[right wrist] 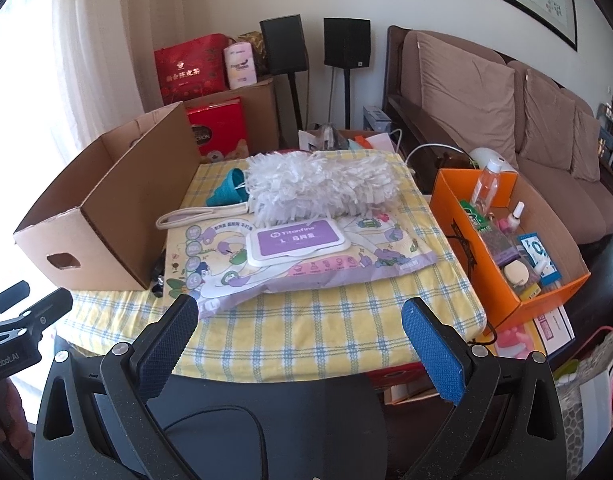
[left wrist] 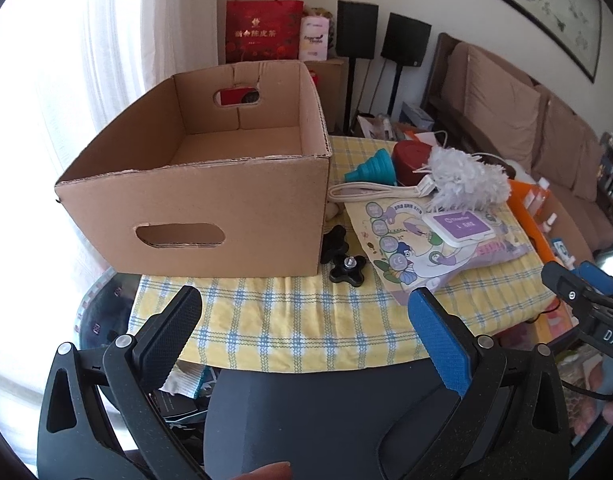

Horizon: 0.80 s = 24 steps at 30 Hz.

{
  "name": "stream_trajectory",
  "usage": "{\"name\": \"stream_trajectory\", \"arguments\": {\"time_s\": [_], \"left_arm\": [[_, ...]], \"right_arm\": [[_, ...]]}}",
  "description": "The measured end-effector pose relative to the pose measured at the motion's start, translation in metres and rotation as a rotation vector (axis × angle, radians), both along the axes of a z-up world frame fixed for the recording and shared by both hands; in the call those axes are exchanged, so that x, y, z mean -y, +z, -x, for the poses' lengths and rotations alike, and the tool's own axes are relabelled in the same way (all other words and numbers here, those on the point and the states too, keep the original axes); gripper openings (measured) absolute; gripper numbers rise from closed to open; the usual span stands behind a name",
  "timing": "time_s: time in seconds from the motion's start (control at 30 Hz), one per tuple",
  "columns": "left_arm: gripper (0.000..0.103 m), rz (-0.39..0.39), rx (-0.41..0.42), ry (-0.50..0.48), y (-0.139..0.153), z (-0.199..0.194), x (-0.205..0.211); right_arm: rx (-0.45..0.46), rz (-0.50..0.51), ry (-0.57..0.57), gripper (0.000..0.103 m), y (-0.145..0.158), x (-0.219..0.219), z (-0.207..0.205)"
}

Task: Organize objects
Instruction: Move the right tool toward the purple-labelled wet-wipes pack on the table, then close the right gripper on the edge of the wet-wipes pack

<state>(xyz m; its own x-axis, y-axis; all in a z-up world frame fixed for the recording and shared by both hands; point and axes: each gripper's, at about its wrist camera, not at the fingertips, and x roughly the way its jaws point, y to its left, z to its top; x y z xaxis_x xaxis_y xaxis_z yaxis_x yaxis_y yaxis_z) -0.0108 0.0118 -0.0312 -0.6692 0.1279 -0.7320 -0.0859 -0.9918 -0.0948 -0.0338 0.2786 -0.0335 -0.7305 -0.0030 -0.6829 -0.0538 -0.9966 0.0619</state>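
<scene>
Left gripper point(left wrist: 304, 308): jaws spread wide, nothing between the pads, hanging over the near edge of the cloth point(left wrist: 266, 320).
Right gripper point(right wrist: 299, 318): also wide apart, empty, poised over the near edge, pointing at the pack point(right wrist: 290, 256).
Left pads: black one on the left, blue one on the right; same pairing on the right gripper.
Pack: flat on the cloth mid-table, purple lid up, cartoon print, nearest the right gripper.
Knobs point(left wrist: 346, 270): two black star-shaped ones, just beside the box's right front corner, left of the pack; one with its screw up.
Box point(left wrist: 194, 184): open-topped cardboard, on the left of the table, handle cutouts front and back, inside looks bare from the left wrist view.
Duster point(right wrist: 322, 184): fluffy white head lying behind the pack, touching its far edge.
Handle point(right wrist: 202, 214): cream loop stretching left from the duster toward the box.
Funnel point(right wrist: 226, 190): teal, collapsible, on its side between box and duster.
Red item point(left wrist: 410, 160): behind the funnel, partly hidden by the duster; cannot tell what it is.
Orange box point(right wrist: 506, 280): off the right edge of the table, holding bottles and small packets.
Sofa point(right wrist: 486, 92): brown cushions, well behind on the right.
Speakers point(right wrist: 346, 42): two black ones on stands by the back wall.
</scene>
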Motion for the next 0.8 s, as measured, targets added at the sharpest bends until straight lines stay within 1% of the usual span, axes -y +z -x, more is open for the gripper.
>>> {"name": "stream_trajectory", "arguments": {"time_s": [0.1, 0.2, 0.3, 0.4, 0.5, 0.57, 0.67, 0.73, 0.8], "left_arm": [[0.103, -0.035, 0.008, -0.043, -0.006, 0.003, -0.002], [0.103, -0.078, 0.017, -0.092, -0.010, 0.006, -0.006], [0.103, -0.113, 0.040, -0.115, -0.016, 0.011, -0.009], [0.103, -0.184, 0.068, -0.140, -0.025, 0.017, -0.011], [0.103, -0.237, 0.094, -0.161, -0.033, 0.022, -0.015], [0.101, -0.236, 0.099, -0.168, -0.038, 0.026, -0.020], [0.095, -0.213, 0.102, -0.177, -0.044, 0.031, -0.030], [0.093, -0.214, 0.114, -0.188, -0.047, 0.036, -0.036], [0.086, -0.213, 0.126, -0.192, -0.052, 0.042, -0.042]], "right_arm": [[0.004, 0.013, -0.008, 0.103, -0.003, -0.011, 0.003], [0.005, 0.066, 0.011, 0.103, -0.008, -0.025, 0.006], [0.017, 0.108, -0.009, 0.103, -0.015, -0.045, 0.011], [0.027, 0.137, -0.040, 0.102, -0.021, -0.066, 0.018], [0.031, 0.172, -0.072, 0.102, -0.027, -0.093, 0.030], [0.032, 0.186, -0.089, 0.101, -0.031, -0.106, 0.038], [0.041, 0.213, -0.095, 0.091, -0.038, -0.126, 0.054], [0.049, 0.209, -0.097, 0.088, -0.043, -0.136, 0.065], [0.067, 0.191, -0.096, 0.082, -0.049, -0.144, 0.080]]}}
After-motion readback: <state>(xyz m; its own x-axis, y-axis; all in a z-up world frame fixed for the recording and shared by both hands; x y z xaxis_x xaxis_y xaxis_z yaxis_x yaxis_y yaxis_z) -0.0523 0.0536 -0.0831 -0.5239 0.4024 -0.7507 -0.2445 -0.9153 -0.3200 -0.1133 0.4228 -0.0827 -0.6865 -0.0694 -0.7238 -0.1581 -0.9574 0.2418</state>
